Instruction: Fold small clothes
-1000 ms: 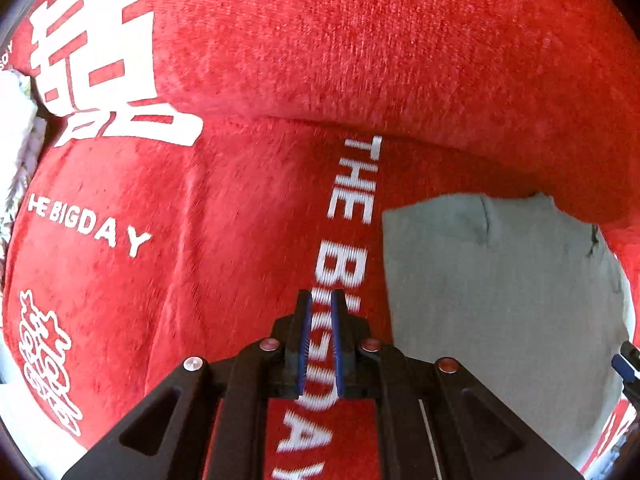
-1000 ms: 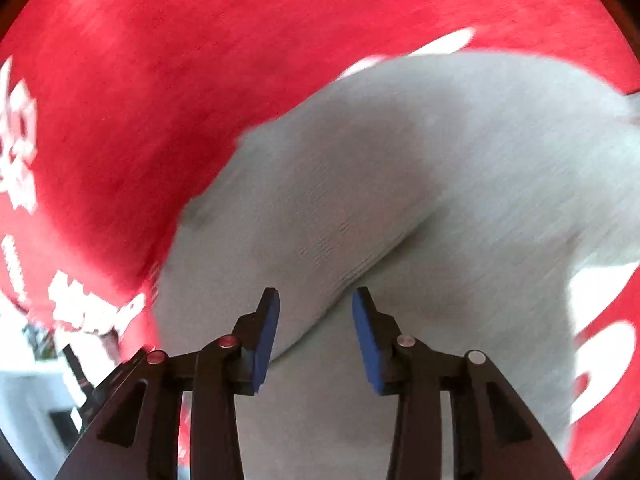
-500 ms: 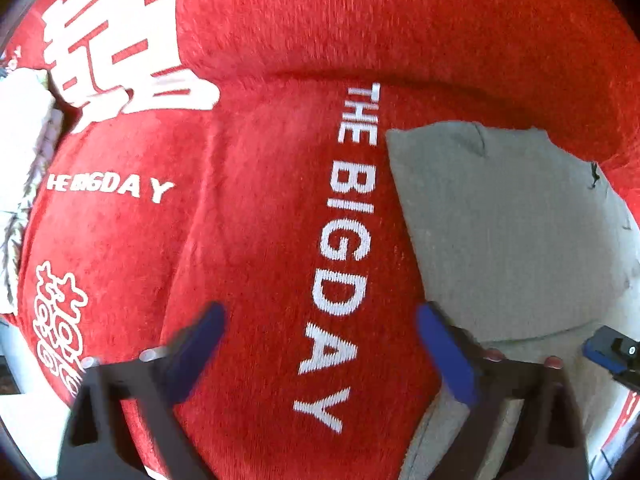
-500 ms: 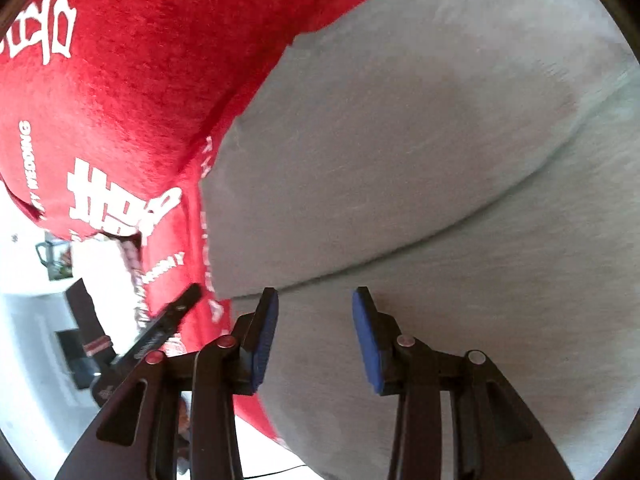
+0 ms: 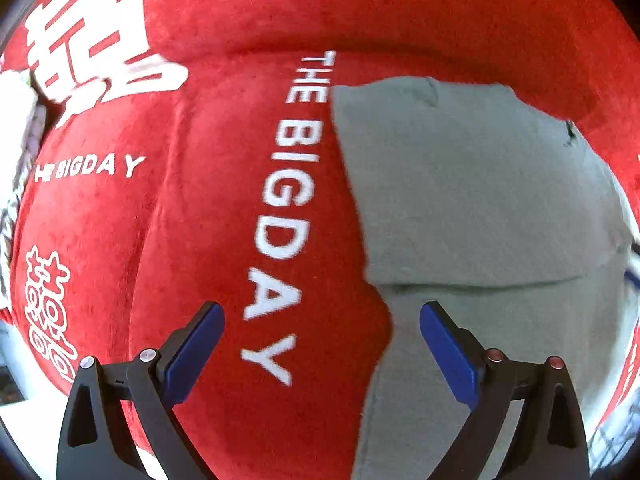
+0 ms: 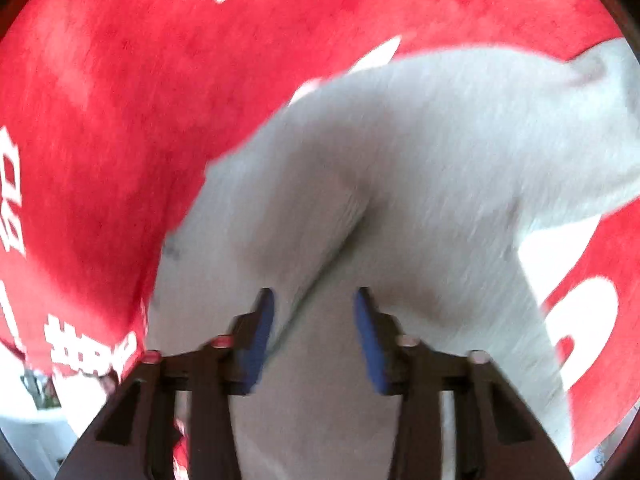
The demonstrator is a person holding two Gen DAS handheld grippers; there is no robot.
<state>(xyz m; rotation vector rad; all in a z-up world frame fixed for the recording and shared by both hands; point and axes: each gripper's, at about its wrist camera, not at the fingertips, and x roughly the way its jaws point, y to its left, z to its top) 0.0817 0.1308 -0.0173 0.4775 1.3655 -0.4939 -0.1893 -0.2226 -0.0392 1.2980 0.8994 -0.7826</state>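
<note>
A grey garment (image 5: pixel 480 200) lies on a red plush cover (image 5: pixel 200 240) with white lettering, one layer folded over another. My left gripper (image 5: pixel 320 312) points down over the garment's left edge. It is wide open, one finger over the red cover, the other over the grey cloth, nothing held. In the right wrist view the grey garment (image 6: pixel 400 160) fills the middle, blurred by motion. My right gripper (image 6: pixel 314 296) hovers low over a fold line in it. Its jaws are closing, with a gap still between the blue pads and cloth lying under them.
The red cover (image 6: pixel 120 100) spreads out on all sides of the garment and bulges into a ridge at the back. A white textured cloth (image 5: pixel 16 128) lies at its left edge. A bright floor (image 6: pixel 32 420) shows past the cover's lower left corner.
My left gripper went from shut to wide open and slid toward the garment's left edge. The right gripper swung across the garment and back, so its view is now blurred.
</note>
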